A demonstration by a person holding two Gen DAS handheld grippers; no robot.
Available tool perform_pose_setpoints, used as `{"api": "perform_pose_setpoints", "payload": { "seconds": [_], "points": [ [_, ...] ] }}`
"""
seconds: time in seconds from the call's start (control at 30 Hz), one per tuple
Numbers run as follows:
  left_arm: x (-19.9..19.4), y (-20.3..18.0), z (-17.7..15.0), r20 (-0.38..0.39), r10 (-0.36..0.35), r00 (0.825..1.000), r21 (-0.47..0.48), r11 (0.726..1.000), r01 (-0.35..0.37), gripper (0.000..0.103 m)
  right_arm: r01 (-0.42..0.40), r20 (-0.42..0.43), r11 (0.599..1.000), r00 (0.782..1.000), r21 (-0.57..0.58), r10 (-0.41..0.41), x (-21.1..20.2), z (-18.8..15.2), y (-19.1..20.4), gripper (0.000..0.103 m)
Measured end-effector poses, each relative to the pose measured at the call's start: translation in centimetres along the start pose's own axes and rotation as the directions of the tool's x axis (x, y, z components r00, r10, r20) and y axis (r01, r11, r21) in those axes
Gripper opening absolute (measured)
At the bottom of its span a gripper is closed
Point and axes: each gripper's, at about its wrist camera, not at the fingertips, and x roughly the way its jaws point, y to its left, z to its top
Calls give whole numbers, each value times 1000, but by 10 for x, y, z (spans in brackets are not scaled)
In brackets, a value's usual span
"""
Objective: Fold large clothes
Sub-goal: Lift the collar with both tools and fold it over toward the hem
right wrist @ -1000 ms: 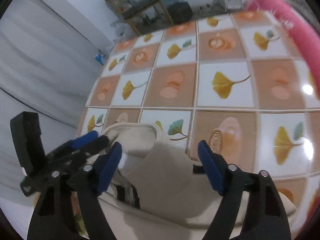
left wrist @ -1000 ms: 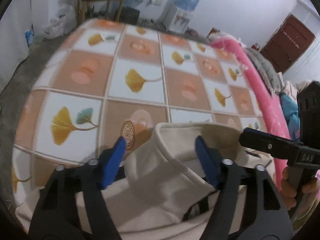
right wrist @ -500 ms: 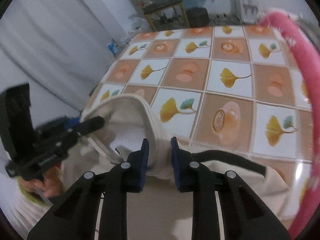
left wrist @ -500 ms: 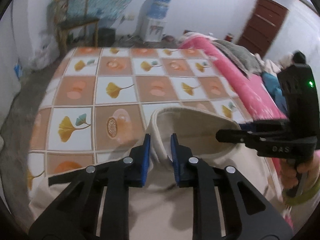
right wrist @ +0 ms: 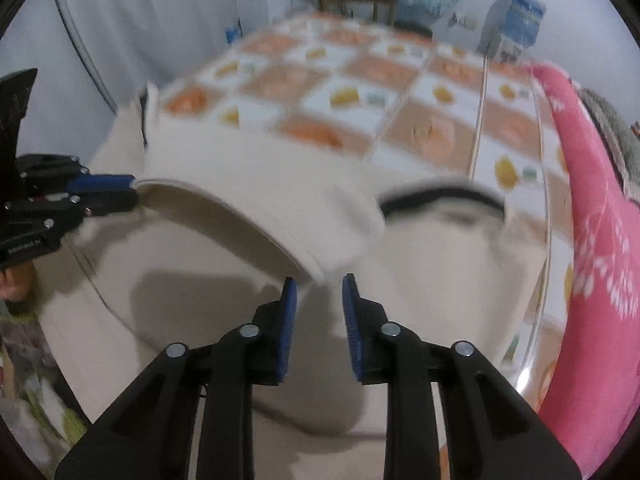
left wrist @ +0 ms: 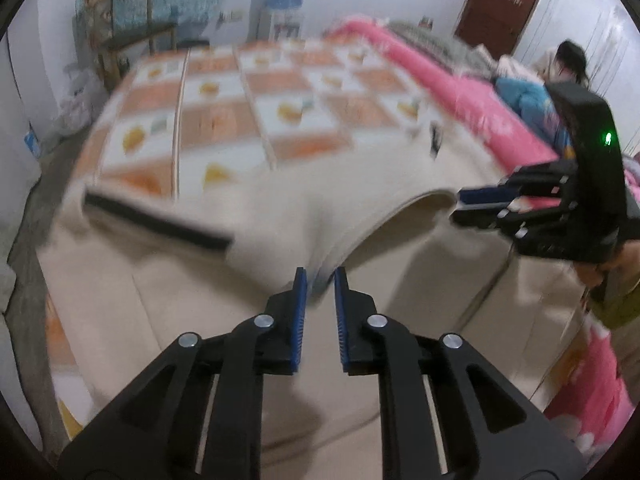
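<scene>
Both hand-held grippers, left point(left wrist: 320, 276) and right point(right wrist: 318, 284), just clamped cream garment point(left wrist: 280, 208) hem, lifted; fabric blurred.

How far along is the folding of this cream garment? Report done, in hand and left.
Done: both grippers have taken hold of the cream garment along one edge.
In hand: left gripper and right gripper, jaws just closed on that hem, carry it raised in an arch over the patterned bedspread.
Left: lay the edge down; no finished fold shows.
</scene>
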Motion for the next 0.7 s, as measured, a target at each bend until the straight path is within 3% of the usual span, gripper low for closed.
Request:
{"api": "perform_pose_setpoints", "payload": {
  "seconds": [0.07, 0.13, 0.27, 0.37, 0.47, 0.53, 0.6, 0.7],
  "points": [
    [-1, 7, -12, -20, -4, 1000, -33, 999, 3, 14, 18, -17, 1000, 1000, 11, -18, 0, -10, -6, 28],
    [-21, 15, -19, 36, -47, 998, -59, 997, 49, 14, 5, 6, 1000, 1000, 25, -5, -14, -14, -10, 28],
    [-65, 24, -9, 188, -95, 978, -63, 992, 109, 14, -21, 120, 999, 993, 34, 16, -55, -10, -12, 28],
    [-69, 23, 19, 236, -57, 970, -62, 995, 74, 14, -70, 215, 997, 975, 44, 59, -72, 18, -5, 28],
    [-37, 17, 49, 210, -9, 978, -75, 997, 25, 14, -139, 226, 988, 967, 61, 122, -50, 51, 8, 28],
    [-10, 12, 57, 176, 47, 983, -68, 997, -35, 14, -127, 197, 990, 974, 62, 113, -25, 66, 18, 28],
    [20, 12, 54, 117, 111, 987, -69, 992, -104, 14, -84, 147, 995, 986, 54, 75, 3, 72, 25, 28],
    [41, 18, 32, 48, 123, 991, -75, 990, -120, 15, -82, 75, 995, 994, 62, 77, 36, 58, 25, 28]
  ]
}}
